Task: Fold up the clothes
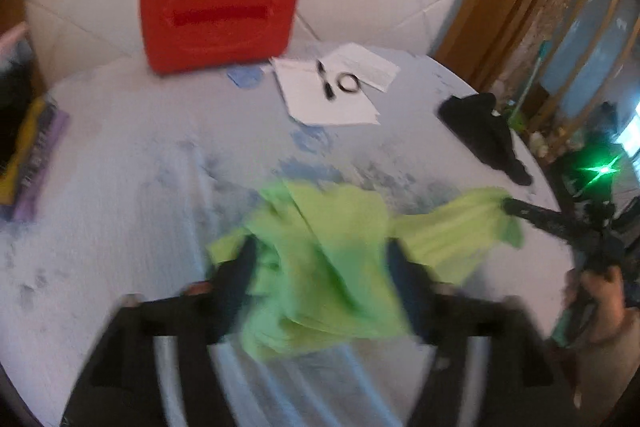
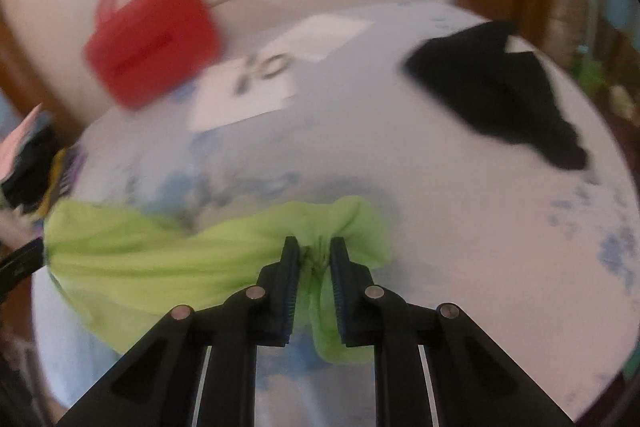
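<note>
1. Although both views are smeared by motion, the left gripper (image 1: 320, 263) shows its fingers spread wide, with the green garment (image 1: 320, 259) bunched in the gap between them. In the right wrist view a dark finger meets the cloth's far end at about nine o'clock, so it may have some hold there, but I cannot tell from here whether it grips or only cradles the cloth.

2. The green garment is strung between the two grippers above the pale round table (image 1: 120, 155), sagging in the middle and gathered into ropey pleats. I'd judge it thin, light and very limp: no stiffness at all, and likely to slide through a loose pinch.

3. The right gripper (image 2: 314, 259) has its fingers drawn close together on a wad of the green cloth, with a tail hanging down below them toward six o'clock.

4. Since the cloth is bunched at both ends, a hem or corner taken in a single layer would probably give a flatter spread than these wads.

5. Further off, in the left wrist view, a red case (image 1: 220, 11) stands at eleven o'clock, papers (image 1: 328, 95) at twelve, and a black garment (image 1: 484, 135) lies crumpled at two o'clock, well apart from the green one.
</note>
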Available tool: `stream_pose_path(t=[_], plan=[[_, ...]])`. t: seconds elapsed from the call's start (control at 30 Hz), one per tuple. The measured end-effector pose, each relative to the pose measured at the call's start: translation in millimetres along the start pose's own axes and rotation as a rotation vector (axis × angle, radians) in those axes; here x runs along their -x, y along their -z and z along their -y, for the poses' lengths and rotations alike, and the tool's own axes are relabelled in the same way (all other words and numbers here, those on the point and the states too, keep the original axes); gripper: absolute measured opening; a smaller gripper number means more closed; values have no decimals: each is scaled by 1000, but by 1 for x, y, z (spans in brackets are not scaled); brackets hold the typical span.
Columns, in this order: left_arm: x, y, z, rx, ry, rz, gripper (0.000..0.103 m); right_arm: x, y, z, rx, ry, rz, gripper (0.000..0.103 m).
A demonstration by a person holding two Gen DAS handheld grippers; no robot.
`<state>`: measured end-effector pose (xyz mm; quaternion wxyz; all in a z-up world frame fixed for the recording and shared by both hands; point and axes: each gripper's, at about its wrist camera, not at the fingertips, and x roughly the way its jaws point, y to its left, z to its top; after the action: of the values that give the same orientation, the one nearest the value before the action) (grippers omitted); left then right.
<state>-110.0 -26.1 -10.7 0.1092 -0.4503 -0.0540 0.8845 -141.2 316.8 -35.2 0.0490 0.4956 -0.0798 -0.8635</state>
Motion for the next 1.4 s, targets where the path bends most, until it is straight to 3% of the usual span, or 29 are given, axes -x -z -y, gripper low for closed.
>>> stream_pose_path(t=[0.1,0.17,0.33,0.47,0.57,0.67,0.7,0.8,0.83,0.87,0.9,0.93,1.03,1.2,1.3,1.37,1.4], plan=[[0,9,-10,11,-31,-19,80,6,14,6,2,-1,-19,20],[-12,16,-19,14,-60,-56,80,10,27,6,15,-8,-32,35],[-55,60,-34,10,-127,-158,80,11,78,-42,184,-113,-107,55],[-83,80,-39,67,-85,-197,80,1,128,-79,311,-159,-173,56],[-102,89,-34,64,-103,-230,78,-16,145,-94,327,-178,-210,56],[-108,97,-27,33,-108,-243,60,-32,150,-106,363,-153,-225,63],[-108,97,-25,18,-118,-246,42,-38,150,-110,378,-144,-231,65],[-102,93,-24,-9,-151,-244,10,-49,151,-121,435,-100,-229,67],[-98,90,-26,0,-164,-234,9,-53,149,-124,453,-81,-229,60],[-85,84,-30,8,-172,-204,9,-53,146,-125,459,-54,-218,30],[-70,77,-34,16,-179,-170,9,-49,139,-122,450,-46,-203,14],[-56,70,-38,24,-186,-136,9,-46,132,-118,439,-40,-188,8],[-12,51,-50,47,-207,-33,9,-12,92,-97,346,-55,-67,8],[61,21,-77,83,-266,119,9,84,19,-36,160,-27,241,6],[73,26,-100,124,-272,101,9,129,-1,-1,71,15,348,6],[75,33,-113,154,-266,70,9,134,-8,19,29,41,327,6],[71,40,-120,173,-254,40,16,127,-5,25,13,25,292,6]])
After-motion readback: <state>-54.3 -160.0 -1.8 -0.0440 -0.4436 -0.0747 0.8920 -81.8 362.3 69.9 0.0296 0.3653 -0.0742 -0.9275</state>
